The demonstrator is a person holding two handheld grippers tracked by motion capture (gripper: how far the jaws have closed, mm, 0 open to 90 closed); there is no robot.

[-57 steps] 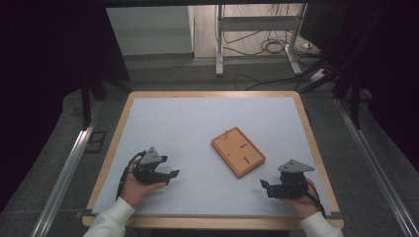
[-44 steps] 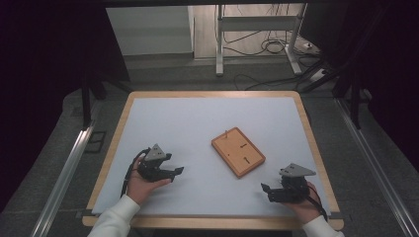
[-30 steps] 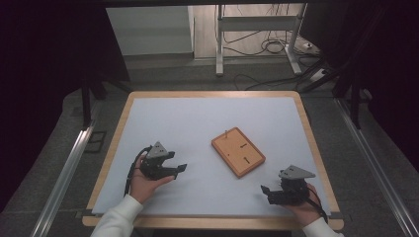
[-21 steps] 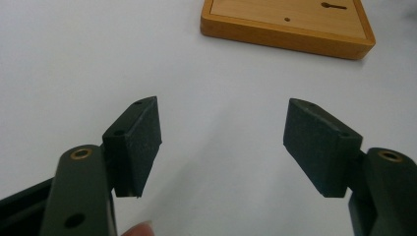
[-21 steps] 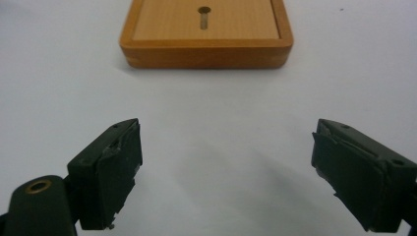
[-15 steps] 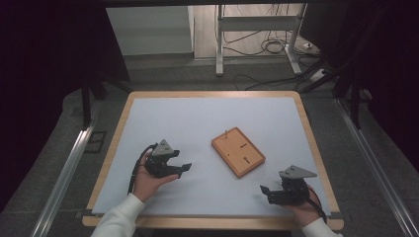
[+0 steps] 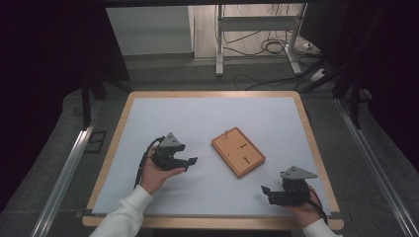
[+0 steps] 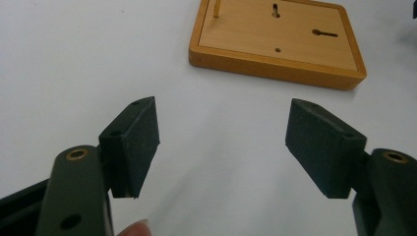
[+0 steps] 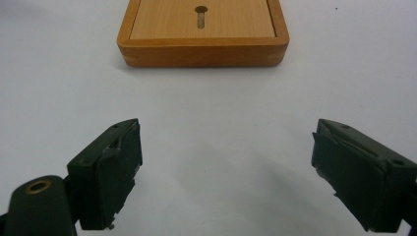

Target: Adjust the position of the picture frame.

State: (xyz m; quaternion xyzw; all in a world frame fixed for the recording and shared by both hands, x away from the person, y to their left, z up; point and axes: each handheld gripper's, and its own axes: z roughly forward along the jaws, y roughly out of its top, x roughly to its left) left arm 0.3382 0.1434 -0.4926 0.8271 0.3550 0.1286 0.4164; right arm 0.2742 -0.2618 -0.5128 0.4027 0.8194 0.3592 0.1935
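Observation:
A flat orange-brown wooden board (image 7: 238, 152) with a raised rim, two keyhole slots and a thin peg at one corner lies tilted right of centre on the white table top (image 7: 207, 118). My left gripper (image 7: 190, 163) is held just left of the board, jaws open and empty. In the left gripper view the board (image 8: 275, 39) lies ahead of the open left gripper (image 8: 222, 125). My right gripper (image 7: 267, 193) rests near the front right edge, open and empty. The board's short end (image 9: 202, 29) sits ahead of the right gripper (image 9: 226, 142) in its own view.
The table has a light wooden rim (image 7: 109, 148). Metal rails (image 7: 64, 173) run along both sides below it. Behind the table stand a metal frame's legs (image 7: 220, 44) and loose cables (image 7: 269, 47) on the floor.
My left gripper has moved right and slightly away from me, closer to the board. The right gripper slid a little toward the front edge early on and has held still since.

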